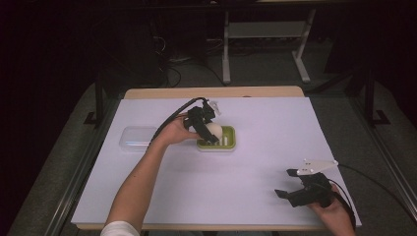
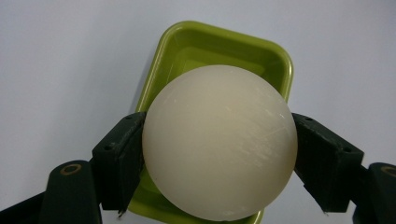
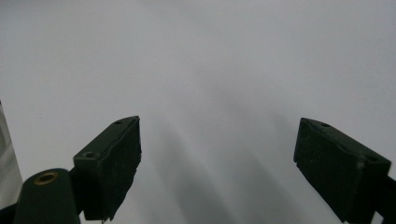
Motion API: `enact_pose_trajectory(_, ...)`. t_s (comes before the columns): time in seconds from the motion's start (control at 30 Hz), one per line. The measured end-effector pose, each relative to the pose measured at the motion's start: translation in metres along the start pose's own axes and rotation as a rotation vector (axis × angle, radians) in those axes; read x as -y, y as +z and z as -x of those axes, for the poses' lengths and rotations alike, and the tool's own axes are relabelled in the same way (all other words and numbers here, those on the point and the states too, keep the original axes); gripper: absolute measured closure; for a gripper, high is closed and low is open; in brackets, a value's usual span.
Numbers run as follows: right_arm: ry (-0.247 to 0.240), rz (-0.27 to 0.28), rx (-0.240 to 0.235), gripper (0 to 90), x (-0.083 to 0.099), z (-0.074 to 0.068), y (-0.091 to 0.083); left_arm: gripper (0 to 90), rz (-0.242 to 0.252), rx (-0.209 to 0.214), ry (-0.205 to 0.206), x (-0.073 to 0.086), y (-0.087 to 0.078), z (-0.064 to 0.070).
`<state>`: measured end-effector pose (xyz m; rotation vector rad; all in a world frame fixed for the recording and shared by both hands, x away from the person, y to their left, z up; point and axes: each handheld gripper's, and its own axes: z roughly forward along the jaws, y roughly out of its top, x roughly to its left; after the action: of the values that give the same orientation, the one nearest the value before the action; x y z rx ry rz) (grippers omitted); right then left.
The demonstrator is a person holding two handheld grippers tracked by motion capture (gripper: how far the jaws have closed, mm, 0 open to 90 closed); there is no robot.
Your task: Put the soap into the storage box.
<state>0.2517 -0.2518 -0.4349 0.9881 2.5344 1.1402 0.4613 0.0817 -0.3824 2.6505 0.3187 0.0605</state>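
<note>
A cream-white ball is clamped between the two black jaws of my left gripper, which is shut on it. Directly below it lies a small green tray. In the high view the left gripper holds the ball over the left part of the green tray, near the middle of the table. My right gripper rests at the front right, open, with nothing between its fingers; beneath it is bare white table.
A clear plastic lidded box lies on the white sheet left of the green tray. The sheet covers a wooden table. Table legs and cables stand on the dark floor beyond the far edge.
</note>
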Motion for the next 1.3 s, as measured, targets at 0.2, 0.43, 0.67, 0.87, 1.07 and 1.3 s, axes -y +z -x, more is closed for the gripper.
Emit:
enact_pose_trajectory(0.2, -0.003, -0.002, -0.003, 14.2, 0.0, 0.0, 0.001, 23.8, -0.008, -0.005, -0.004, -0.001, 0.006, -0.001)
enact_pose_trajectory(0.43, -0.01, -0.002, -0.007, 14.2, 0.001, 0.001, 0.002, 23.8, -0.009, -0.005, 0.001, -0.002, 0.011, -0.001)
enact_pose_trajectory(0.67, -0.001, -0.007, -0.012, 14.2, 0.0, 0.0, 0.002, 23.8, -0.017, -0.002, -0.01, -0.002, 0.015, -0.002)
enact_pose_trajectory(0.87, -0.005, -0.008, -0.013, 14.2, 0.0, 0.001, 0.003, 23.8, -0.023, -0.001, -0.005, -0.002, 0.018, -0.003)
enact_pose_trajectory(1.07, -0.008, -0.009, -0.016, 14.2, 0.0, 0.0, 0.003, 23.8, -0.011, -0.002, -0.007, -0.002, 0.017, -0.004)
enact_pose_trajectory(1.3, -0.007, -0.013, -0.024, 14.2, 0.0, -0.001, 0.005, 38.4, 0.076, -0.019, 0.02, -0.008, -0.007, -0.003)
